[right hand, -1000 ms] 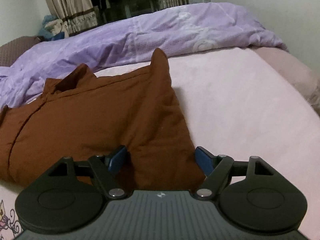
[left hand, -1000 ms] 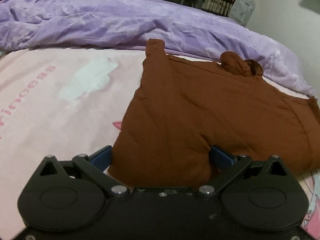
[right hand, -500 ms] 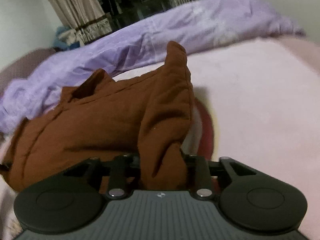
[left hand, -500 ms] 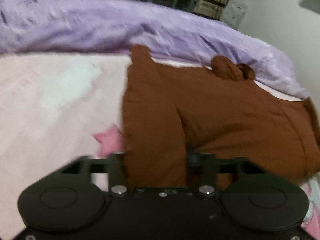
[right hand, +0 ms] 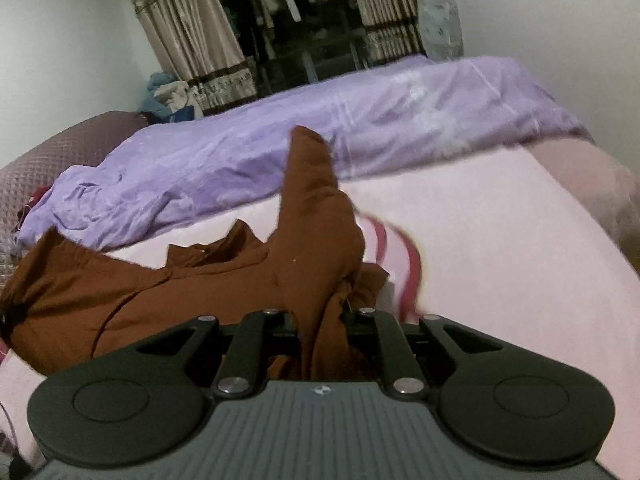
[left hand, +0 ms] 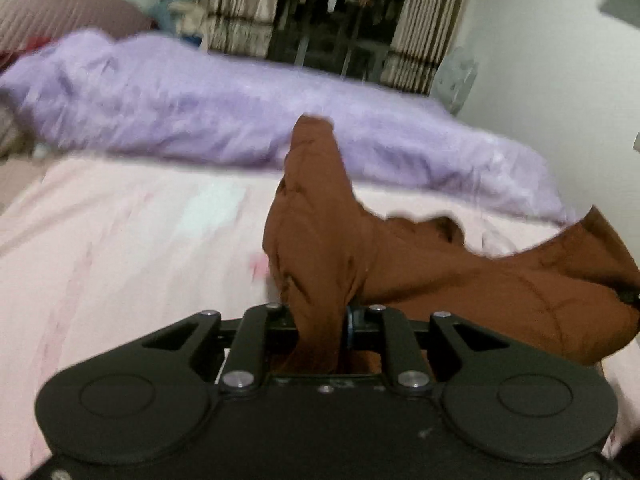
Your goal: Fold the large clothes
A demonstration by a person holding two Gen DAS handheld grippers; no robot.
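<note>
While the brown garment (left hand: 460,280) hangs bunched from both my hands, its long axis runs sideways between them, parallel to the purple duvet (left hand: 224,120) that lies along the far side of the bed (left hand: 120,248). My left gripper (left hand: 320,316) has its jaws drawn narrow on one lower corner, and my right gripper (right hand: 324,316) is pinched the same way on the other corner. From each pinch a ridge of cloth rises toward the duvet, while the body of the garment sags on the pink sheet on the near side of the duvet, the collar end nearest it. Neither hand looks nearer the duvet than the other. As I judge it, the coming fold means carrying both corners together toward the duvet, over the collar, keeping the edge taut between my hands.
</note>
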